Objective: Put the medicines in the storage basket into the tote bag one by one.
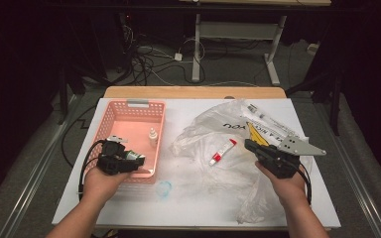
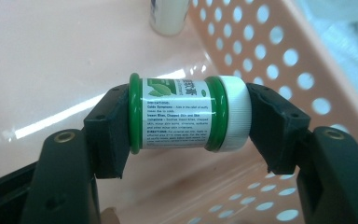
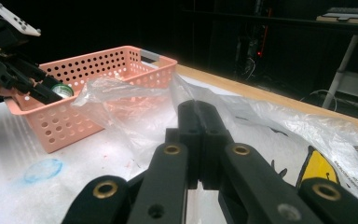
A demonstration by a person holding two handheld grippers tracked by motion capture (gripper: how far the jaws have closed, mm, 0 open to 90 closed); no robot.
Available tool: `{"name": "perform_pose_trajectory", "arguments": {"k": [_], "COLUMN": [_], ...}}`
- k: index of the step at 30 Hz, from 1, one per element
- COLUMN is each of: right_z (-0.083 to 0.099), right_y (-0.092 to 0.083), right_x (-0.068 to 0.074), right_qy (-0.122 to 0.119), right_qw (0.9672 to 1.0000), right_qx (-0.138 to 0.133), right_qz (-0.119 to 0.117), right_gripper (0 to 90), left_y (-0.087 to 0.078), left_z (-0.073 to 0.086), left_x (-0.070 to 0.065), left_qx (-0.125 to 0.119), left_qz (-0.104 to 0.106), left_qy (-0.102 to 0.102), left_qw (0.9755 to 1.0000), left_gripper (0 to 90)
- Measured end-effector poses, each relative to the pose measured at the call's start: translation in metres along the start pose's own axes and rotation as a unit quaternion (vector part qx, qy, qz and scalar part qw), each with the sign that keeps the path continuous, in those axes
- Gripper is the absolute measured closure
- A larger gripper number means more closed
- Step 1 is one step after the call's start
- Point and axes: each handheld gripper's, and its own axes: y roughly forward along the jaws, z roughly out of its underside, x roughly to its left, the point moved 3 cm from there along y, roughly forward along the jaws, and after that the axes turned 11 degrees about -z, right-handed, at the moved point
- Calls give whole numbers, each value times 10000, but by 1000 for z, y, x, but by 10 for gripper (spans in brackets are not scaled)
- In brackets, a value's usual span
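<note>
**Left claw holds green jar over basket; right claw pinches the bag**

Your left claw (image 2: pixel 189 116) is clamped end to end on a small green jar (image 2: pixel 182 114) w/ white cap, label w/ leaf print facing the camera. One jaw presses the jar's base, the other the cap. The jar lies sideways between the jaws, inside the pink perforated basket (image 1: pixel 110 119), near its front right corner and above the basket floor. In the high view the left claw (image 1: pixel 129 159) sits at the basket's near end, your left hand (image 1: pixel 99 182) behind it.

A small white dropper bottle (image 1: pixel 152 137) stands upright in the basket by the right wall, apart from the jar.

Your right claw (image 3: pixel 200 116) is closed, jaws together, w/ a fold of the clear plastic bag (image 3: pixel 121 100) caught at the tips. The bag is spread over the right half of the white bench (image 1: pixel 193 198). A red-and-white tube (image 1: pixel 222 151) lies at the bag's mouth, just left of the right claw (image 1: pixel 250 145). A faint blue ring mark (image 1: pixel 164 188) shows on the bench in front of the basket.
</note>
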Motion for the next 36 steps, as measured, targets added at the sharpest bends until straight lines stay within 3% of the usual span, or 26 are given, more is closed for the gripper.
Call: {"name": "perform_pose_trajectory", "arguments": {"k": [2,4,9,14,20,36], "right_z": [0,0,1,2,2,-1], "right_y": [0,1,2,2,2,-1], "right_x": [0,0,0,0,0,0], "right_qy": [-8,-12,-15,-5,-21,-53], "right_qw": [10000,10000,10000,10000,10000,10000], "right_qx": [-6,-9,27,24,16,-45], "right_qz": [-8,-17,-6,-2,-6,-10], "right_gripper": [900,900,900,900,900,900], "left_y": [-2,-4,-11,-12,-12,-29], "left_z": [1,0,-2,-1,3,3], "left_x": [0,-1,-4,-10,-17,-27], "left_qx": [-117,-251,-673,-824,-1019,-1446], "left_qz": [22,-97,-27,-102,39,296], "left_qy": [-10,83,-43,64,132,30], "left_qw": [9999,9996,9977,9965,9947,9890], "left_gripper": [356,356,356,356,356,356]}}
